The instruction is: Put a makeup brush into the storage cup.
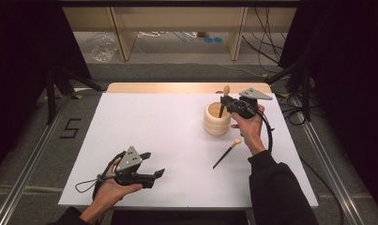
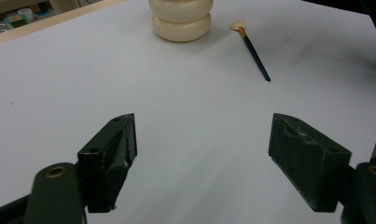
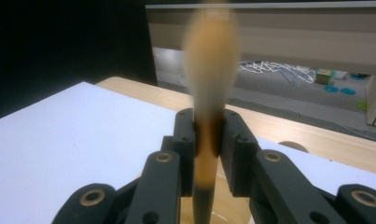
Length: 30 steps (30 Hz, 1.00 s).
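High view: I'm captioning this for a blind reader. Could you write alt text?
The right gripper holds a brush upright over a cream ribbed holder on a white table. A second brush lies beside the holder; the left gripper rests open near the front edge.

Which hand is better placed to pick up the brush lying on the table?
Left. The left gripper is open and empty. The right gripper is shut on a brush over the holder. The lying brush is nearer the right hand, though.
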Motion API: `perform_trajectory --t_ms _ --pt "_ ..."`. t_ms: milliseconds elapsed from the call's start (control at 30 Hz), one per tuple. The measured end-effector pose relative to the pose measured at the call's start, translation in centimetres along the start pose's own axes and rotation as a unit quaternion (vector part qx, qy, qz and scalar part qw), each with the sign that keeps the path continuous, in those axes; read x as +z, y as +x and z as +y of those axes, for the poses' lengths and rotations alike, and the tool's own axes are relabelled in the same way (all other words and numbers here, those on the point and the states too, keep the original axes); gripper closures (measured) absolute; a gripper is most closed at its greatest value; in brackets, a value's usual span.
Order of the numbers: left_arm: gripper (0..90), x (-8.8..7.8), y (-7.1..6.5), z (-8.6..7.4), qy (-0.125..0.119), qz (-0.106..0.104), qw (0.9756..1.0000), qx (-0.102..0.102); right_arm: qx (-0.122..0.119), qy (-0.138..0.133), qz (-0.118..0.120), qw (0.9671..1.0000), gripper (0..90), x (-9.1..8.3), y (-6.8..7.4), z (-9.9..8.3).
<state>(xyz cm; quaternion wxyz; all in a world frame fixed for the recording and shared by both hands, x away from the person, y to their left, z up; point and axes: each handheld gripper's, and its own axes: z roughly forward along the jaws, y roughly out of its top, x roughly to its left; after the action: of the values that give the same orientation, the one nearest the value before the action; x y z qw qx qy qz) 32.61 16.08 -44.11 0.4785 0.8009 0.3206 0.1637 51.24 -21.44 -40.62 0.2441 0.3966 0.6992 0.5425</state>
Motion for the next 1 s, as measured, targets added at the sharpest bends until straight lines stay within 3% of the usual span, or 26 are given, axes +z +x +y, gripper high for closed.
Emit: perform_trajectory --t_ms 100,167,267,300,500,567,667,867,900,1000 --pt "23.8 -0.1 0.0 0.1 0.0 0.002 1.0 0.007 -0.007 0.001 0.0 1.0 73.7 -0.1 -0.1 0.0" --pt "23.7 -0.1 0.0 0.1 0.0 0.001 1.0 0.008 -0.007 0.012 -0.013 0.9998 59.6 -0.3 0.0 0.1" --pt "23.7 -0.1 -0.1 0.1 -0.002 0.002 1.0 -0.002 0.008 0.013 -0.013 0.9998 44.0 -0.6 0.0 0.2" --pt "23.7 -0.1 -0.1 0.1 -0.002 0.002 1.0 -0.003 0.001 0.014 -0.02 0.9997 40.8 -0.7 0.0 0.3" --pt "23.7 -0.1 0.0 0.1 -0.003 -0.001 1.0 -0.002 -0.015 0.008 -0.019 0.9997 33.2 -1.5 0.3 0.7" --pt "23.7 -0.2 0.1 0.1 -0.003 0.0 0.9999 0.01 -0.024 0.019 -0.017 0.9994 31.4 -2.1 0.6 1.0" --pt "23.7 -0.2 0.1 0.1 -0.003 0.0 0.9999 0.01 -0.039 0.009 -0.008 0.9992 27.5 -2.7 1.0 1.2" --pt "23.7 -0.3 0.2 0.1 -0.005 0.005 0.9999 0.007 -0.061 0.015 0.009 0.998 24.9 -4.0 1.8 1.2" --pt "23.7 -0.4 0.1 0.1 -0.006 0.006 1.0 -0.002 -0.064 0.021 0.011 0.9977 24.2 -4.3 1.9 1.1" --pt "23.7 -0.4 0.3 0.1 -0.007 0.004 0.9999 0.006 -0.069 0.029 0.017 0.997 23.8 -4.9 2.1 0.7"
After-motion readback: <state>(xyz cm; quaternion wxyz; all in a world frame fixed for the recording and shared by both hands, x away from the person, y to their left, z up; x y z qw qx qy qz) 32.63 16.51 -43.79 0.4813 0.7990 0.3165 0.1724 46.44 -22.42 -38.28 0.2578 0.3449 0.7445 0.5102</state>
